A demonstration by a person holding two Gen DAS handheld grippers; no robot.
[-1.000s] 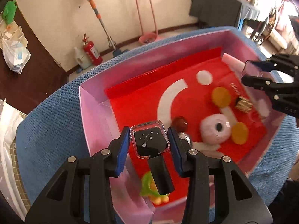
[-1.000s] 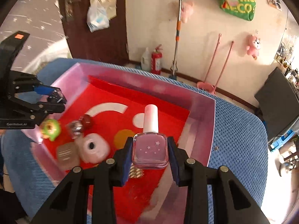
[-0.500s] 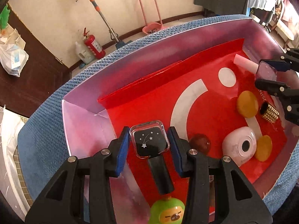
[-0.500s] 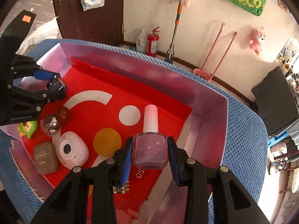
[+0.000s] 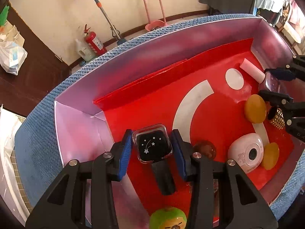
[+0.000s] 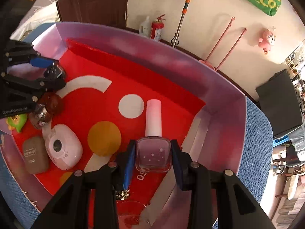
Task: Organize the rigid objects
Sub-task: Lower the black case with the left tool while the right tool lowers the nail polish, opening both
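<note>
Left gripper (image 5: 152, 148): matte black plastic, two angular arms with triangular cut-outs.
Left gripper pads (image 5: 124, 153): ribbed blue strips lining the inner faces of the fingers.
Left gripper screws (image 5: 107, 154): round silver heads, two on each arm.
Right gripper (image 6: 153, 157): same black build, blue inner pads, four silver screw heads.
Markings: small white lettering on the side of the left gripper in the right wrist view, too blurred to read.
</note>
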